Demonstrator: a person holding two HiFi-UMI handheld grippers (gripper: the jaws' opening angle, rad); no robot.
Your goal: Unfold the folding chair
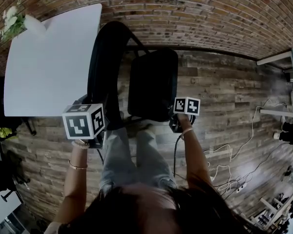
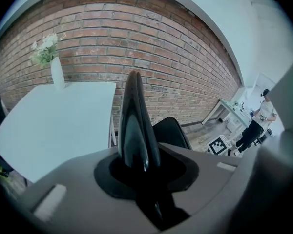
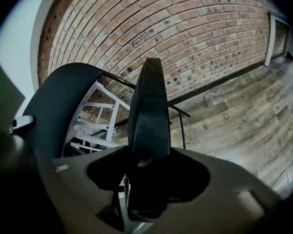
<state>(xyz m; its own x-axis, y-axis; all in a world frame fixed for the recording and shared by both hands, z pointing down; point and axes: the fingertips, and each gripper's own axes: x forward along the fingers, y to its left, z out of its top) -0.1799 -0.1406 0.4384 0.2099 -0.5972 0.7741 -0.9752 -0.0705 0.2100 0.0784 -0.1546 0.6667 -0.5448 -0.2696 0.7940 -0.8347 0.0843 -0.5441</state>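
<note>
A black folding chair stands on the wood floor in front of me, its curved backrest (image 1: 105, 67) upright at the left and its seat (image 1: 154, 84) lying flat beside it. My left gripper (image 1: 90, 130) is shut on the backrest's edge, which shows as a thin black blade (image 2: 136, 121) rising between the jaws. My right gripper (image 1: 181, 118) sits at the seat's near right corner. The seat's thick black edge (image 3: 149, 126) fills the slot between its jaws. The backrest (image 3: 56, 111) curves at that view's left. The fingertips themselves are hidden.
A white table (image 1: 53, 62) with a vase of flowers (image 1: 14, 21) stands left of the chair against the brick wall (image 1: 195, 13). Cables (image 1: 234, 174) trail over the floor at the right, near a white table frame (image 1: 278, 57). A person (image 2: 256, 123) stands far off.
</note>
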